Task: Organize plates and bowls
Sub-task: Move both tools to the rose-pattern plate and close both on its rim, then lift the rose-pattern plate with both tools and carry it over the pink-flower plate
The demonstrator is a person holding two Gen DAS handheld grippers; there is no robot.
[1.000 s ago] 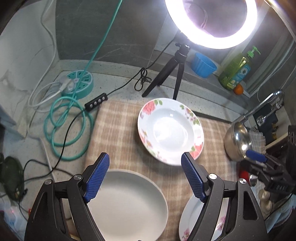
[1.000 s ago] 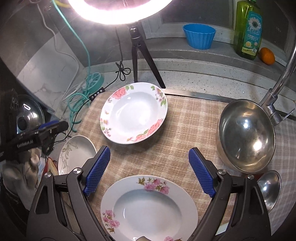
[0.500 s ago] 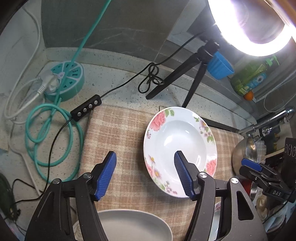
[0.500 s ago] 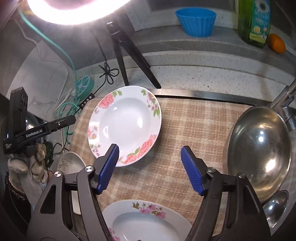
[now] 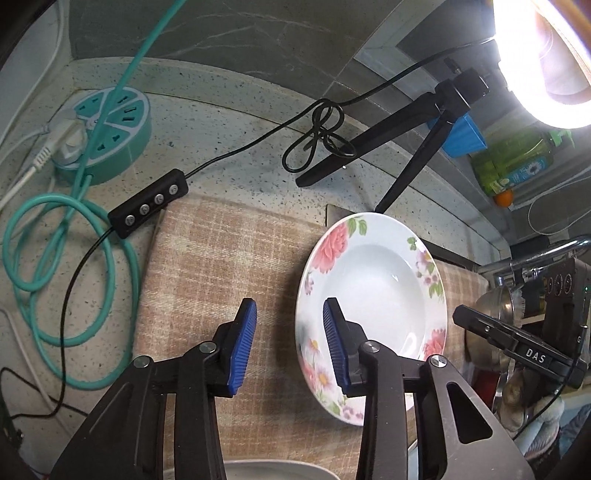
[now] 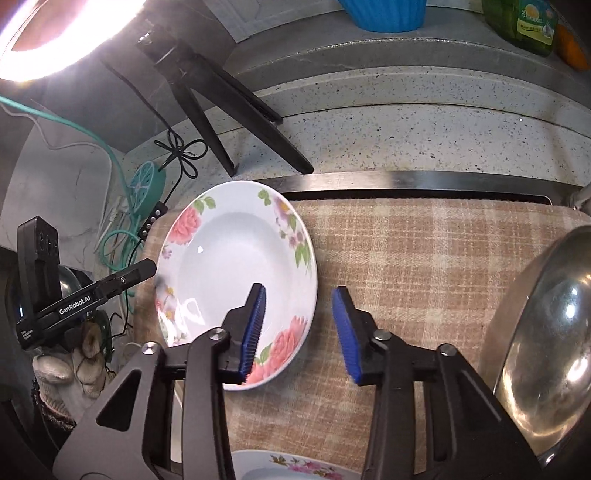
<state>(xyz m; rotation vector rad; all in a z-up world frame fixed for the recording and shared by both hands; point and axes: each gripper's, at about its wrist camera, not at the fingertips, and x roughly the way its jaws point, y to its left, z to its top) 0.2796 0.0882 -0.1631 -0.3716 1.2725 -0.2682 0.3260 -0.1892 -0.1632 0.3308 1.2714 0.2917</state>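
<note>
A deep white plate with pink flowers (image 5: 373, 295) (image 6: 236, 280) lies on the checked cloth (image 5: 221, 266) (image 6: 424, 258). My left gripper (image 5: 290, 343) is open and empty, its jaws straddling the plate's left rim from above. My right gripper (image 6: 299, 328) is open and empty, its jaws straddling the plate's right rim. A second flowered plate (image 6: 295, 467) shows at the bottom of the right wrist view. A plain white plate (image 5: 273, 470) shows at the bottom of the left wrist view. A steel bowl (image 6: 543, 354) stands at the right.
A ring light on a black tripod (image 5: 413, 147) (image 6: 221, 107) stands behind the plate. A teal power hub (image 5: 107, 136), teal cable and black switch box (image 5: 147, 203) lie at the left. A blue cup (image 6: 384, 14), green bottle (image 6: 524, 26) and orange sit on the ledge.
Both grippers have moved forward and down to the flowered plate and their jaws have narrowed. The near plates have slid to the bottom edge of both views.
</note>
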